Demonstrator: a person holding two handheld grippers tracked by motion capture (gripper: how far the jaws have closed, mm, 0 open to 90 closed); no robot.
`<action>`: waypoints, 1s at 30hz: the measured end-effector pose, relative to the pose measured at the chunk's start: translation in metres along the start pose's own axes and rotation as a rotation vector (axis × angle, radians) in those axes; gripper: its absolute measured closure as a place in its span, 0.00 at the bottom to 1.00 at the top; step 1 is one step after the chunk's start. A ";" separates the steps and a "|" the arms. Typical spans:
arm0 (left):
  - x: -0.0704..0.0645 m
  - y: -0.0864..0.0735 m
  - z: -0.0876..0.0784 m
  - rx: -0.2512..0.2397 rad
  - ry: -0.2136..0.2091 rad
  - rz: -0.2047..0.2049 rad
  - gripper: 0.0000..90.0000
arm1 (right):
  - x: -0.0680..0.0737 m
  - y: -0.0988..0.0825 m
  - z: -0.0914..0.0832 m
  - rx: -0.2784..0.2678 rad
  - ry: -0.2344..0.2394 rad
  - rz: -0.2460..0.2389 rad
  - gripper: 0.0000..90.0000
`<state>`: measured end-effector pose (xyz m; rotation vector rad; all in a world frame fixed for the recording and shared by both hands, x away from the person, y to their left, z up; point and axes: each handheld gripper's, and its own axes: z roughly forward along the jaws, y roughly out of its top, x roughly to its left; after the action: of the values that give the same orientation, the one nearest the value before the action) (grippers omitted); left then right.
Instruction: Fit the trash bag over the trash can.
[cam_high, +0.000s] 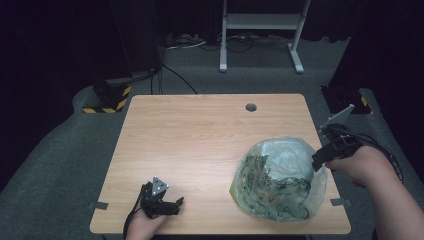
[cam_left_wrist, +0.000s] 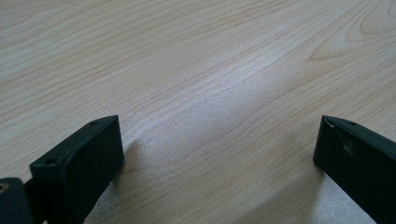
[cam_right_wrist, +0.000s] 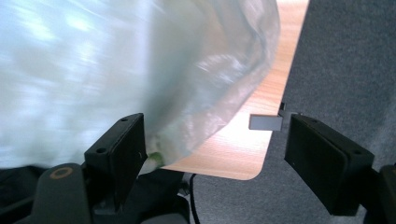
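I find the clear plastic bag (cam_high: 280, 180), printed with a green leaf pattern and puffed into a dome, resting on the right front part of the wooden bench (cam_high: 200, 145), its near edge close to the bench's front rim. Its contents I cannot make out through the film. In the right gripper view the bag (cam_right_wrist: 116, 70) is blurred and bulges in from the left, its lower fold lying against the inner face of the left jaw, while the right jaw stands well apart from it over the grey carpet (cam_right_wrist: 345, 56); the jaws are spread wide and do not pinch the bag. My right gripper (cam_high: 320, 159) sits at the bag's right flank, raised off the bench, held in my right hand (cam_high: 362, 165). My left gripper (cam_high: 172, 205) rests low at the front left of the bench, well apart from the bag, held in my left hand (cam_high: 145, 224). In the left gripper view its jaws stand wide, with bare wood grain between them and nothing held. A round cable hole (cam_high: 251, 107) lies near the bench's far edge.
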<state>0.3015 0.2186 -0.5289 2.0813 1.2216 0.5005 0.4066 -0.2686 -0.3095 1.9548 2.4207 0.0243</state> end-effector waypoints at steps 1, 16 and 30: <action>0.000 0.000 0.000 0.000 0.000 0.000 0.02 | 0.005 0.003 -0.005 0.000 0.004 -0.005 0.27; 0.000 0.000 0.000 -0.001 -0.002 0.005 0.01 | 0.088 0.039 0.009 0.001 -0.017 -0.177 0.52; 0.001 0.000 0.001 -0.001 -0.003 0.006 0.01 | 0.090 0.047 0.096 0.103 -0.033 -0.184 0.53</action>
<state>0.3024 0.2189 -0.5291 2.0851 1.2135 0.5006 0.4366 -0.1711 -0.4049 1.7442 2.6183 -0.1385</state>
